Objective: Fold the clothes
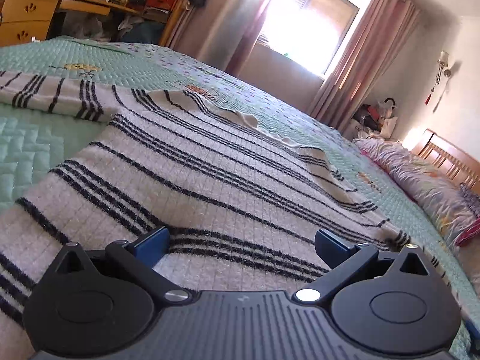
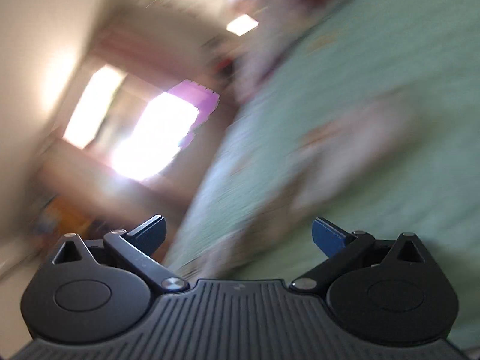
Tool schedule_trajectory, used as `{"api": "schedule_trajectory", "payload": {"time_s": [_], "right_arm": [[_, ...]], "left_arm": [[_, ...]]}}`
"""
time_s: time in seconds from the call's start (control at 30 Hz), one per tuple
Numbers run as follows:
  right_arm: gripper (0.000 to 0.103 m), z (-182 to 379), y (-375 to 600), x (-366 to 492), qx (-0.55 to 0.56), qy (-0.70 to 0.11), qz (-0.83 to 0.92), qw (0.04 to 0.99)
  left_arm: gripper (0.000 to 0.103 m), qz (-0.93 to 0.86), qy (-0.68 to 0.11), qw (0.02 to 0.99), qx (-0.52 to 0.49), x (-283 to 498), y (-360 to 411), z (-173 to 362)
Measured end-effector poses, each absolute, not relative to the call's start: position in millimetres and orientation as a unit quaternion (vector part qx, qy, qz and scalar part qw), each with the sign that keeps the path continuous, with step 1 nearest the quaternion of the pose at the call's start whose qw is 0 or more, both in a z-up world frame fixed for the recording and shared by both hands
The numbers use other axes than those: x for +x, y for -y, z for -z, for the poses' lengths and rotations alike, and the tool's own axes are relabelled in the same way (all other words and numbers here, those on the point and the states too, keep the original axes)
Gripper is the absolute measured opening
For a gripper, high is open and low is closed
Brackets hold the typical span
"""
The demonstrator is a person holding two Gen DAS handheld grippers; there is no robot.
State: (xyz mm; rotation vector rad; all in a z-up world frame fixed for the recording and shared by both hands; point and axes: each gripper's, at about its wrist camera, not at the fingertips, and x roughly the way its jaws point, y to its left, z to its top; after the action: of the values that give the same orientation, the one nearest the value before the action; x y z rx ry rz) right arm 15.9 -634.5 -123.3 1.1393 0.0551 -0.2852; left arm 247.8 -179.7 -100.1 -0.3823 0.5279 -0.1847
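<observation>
L gripper wide open, empty, low over striped sweater on bed. R gripper wide open, empty; view blurred.

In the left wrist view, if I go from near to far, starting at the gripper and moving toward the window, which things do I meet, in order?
left gripper → striped sweater → green bedspread → pink curtains → window

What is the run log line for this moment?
left tool: open | right tool: open | white black-striped knitted garment: flat, unheld
</observation>
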Motion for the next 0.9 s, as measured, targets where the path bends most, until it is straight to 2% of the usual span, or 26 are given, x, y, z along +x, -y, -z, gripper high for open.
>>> {"api": "schedule_trajectory", "payload": {"time_s": [0.03, 0.13, 0.2, 0.33, 0.43, 0.5, 0.53, 0.63, 0.8, 0.83, 0.9], "right_arm": [[0.087, 129, 645, 3, 0.546, -0.015, 0.129, 0.828], [0.087, 122, 656, 7, 0.573, -0.051, 0.139, 0.806], [0.091, 119, 658, 8, 0.597, -0.058, 0.149, 0.786], [0.091, 130, 668, 10, 0.632, -0.039, 0.157, 0.758], [0.091, 121, 668, 24, 0.628, -0.070, 0.184, 0.753], [0.095, 118, 666, 35, 0.627, -0.085, 0.209, 0.746], [0.103, 117, 665, 41, 0.626, -0.091, 0.220, 0.743], [0.103, 113, 665, 63, 0.611, -0.102, 0.256, 0.742], [0.103, 118, 669, 75, 0.592, -0.060, 0.255, 0.762], [0.100, 118, 670, 75, 0.584, -0.055, 0.248, 0.771], [0.075, 118, 673, 79, 0.565, -0.063, 0.220, 0.793]], "left_arm": [[0.102, 0.089, -0.259, 0.944, -0.185, 245, 179, 100], [0.102, 0.091, -0.259, 0.943, -0.188, 248, 174, 103], [0.102, 0.092, -0.258, 0.943, -0.190, 249, 173, 105], [0.102, 0.093, -0.255, 0.943, -0.192, 251, 173, 108], [0.102, 0.096, -0.252, 0.943, -0.197, 252, 170, 109], [0.102, 0.099, -0.249, 0.942, -0.204, 252, 167, 110], [0.102, 0.100, -0.247, 0.941, -0.207, 252, 166, 110], [0.102, 0.104, -0.244, 0.940, -0.215, 251, 164, 111], [0.102, 0.110, -0.239, 0.938, -0.227, 250, 160, 112], [0.102, 0.110, -0.238, 0.937, -0.228, 250, 160, 112], [0.102, 0.112, -0.237, 0.937, -0.231, 250, 159, 113]]}}
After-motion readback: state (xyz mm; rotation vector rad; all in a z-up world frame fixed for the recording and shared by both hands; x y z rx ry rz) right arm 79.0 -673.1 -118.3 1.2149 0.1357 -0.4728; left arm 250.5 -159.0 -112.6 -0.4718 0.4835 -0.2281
